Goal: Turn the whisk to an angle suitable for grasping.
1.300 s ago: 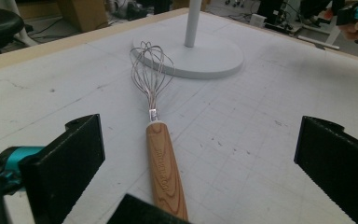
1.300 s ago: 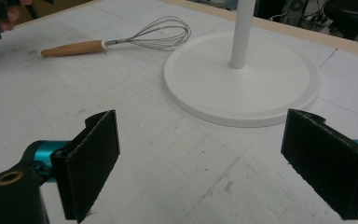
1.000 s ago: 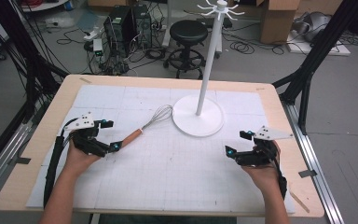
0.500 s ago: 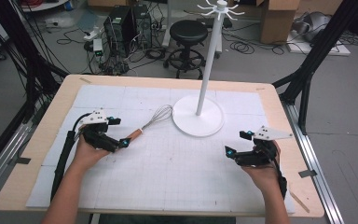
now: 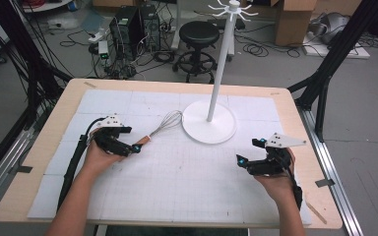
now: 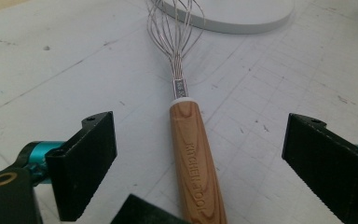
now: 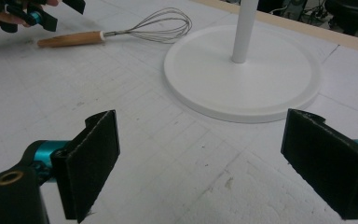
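A wire whisk [image 5: 160,129] with a wooden handle lies flat on the white mat, its wires pointing at the stand's base. My left gripper [image 5: 133,138] sits at the handle's end. In the left gripper view the handle [image 6: 186,126] runs between the two jaws of the left gripper [image 6: 203,140], with a clear gap on both sides. These jaws have just been closing a little and the pads are not touching the wood. My right gripper [image 5: 250,150] rests low over the mat at the right, open with nothing between its jaws [image 7: 200,140].
A white hook stand [image 5: 219,73] rises from a round base [image 5: 209,129] at the mat's far middle, just past the whisk's wires. The wooden table [image 5: 295,113] frames the mat. A stool [image 5: 198,34] and cables lie on the floor behind.
My left hand has slid right toward the whisk, and its jaws now straddle the handle's end. The right hand and the whisk have stayed put.
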Tool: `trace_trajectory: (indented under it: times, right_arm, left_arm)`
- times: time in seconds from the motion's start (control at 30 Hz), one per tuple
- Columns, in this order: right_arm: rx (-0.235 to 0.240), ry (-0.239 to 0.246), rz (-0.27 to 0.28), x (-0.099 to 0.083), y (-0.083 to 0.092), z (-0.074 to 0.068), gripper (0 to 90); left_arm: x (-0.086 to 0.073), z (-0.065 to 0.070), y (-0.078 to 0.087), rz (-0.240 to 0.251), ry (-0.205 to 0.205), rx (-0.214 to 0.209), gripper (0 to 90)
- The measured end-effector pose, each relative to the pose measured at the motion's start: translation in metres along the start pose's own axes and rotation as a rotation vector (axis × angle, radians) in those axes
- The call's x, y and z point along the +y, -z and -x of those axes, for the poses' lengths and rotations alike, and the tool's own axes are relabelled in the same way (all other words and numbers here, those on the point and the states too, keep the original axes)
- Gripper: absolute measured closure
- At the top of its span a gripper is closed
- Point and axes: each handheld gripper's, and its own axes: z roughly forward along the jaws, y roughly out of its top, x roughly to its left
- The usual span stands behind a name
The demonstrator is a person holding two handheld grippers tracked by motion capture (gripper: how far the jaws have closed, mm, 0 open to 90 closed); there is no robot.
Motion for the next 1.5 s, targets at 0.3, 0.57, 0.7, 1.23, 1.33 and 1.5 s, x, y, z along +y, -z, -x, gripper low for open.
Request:
trace_trajectory:
  times: [0.3, 0.57, 0.7, 1.23, 1.33, 1.5]
  right_arm:
    - [0.002, 0.001, -0.012, -0.001, -0.003, -0.001, 10.5]
    - [0.005, 0.002, -0.025, -0.001, -0.005, -0.001, 10.5]
    - [0.006, 0.002, -0.026, -0.001, -0.006, -0.002, 10.5]
    - [0.004, 0.017, -0.053, -0.002, -0.01, -0.003, 10.5]
    - [0.002, 0.018, -0.055, -0.002, -0.01, -0.004, 10.5]
    - [-0.005, 0.018, -0.061, -0.003, -0.009, -0.004, 10.5]
  left_arm:
    - [-0.003, -0.002, -0.005, -0.031, 0.032, -0.004, 24.7]
    - [-0.005, -0.006, -0.01, -0.037, 0.07, -0.01, 36.1]
    - [-0.006, -0.004, -0.013, -0.054, 0.072, -0.018, 38.4]
    - [-0.007, 0.006, -0.019, -0.155, -0.024, 0.016, 63.7]
    - [-0.007, 0.008, -0.019, -0.161, -0.035, 0.033, 64.0]
    - [-0.006, 0.009, -0.019, -0.164, -0.036, 0.043, 64.7]
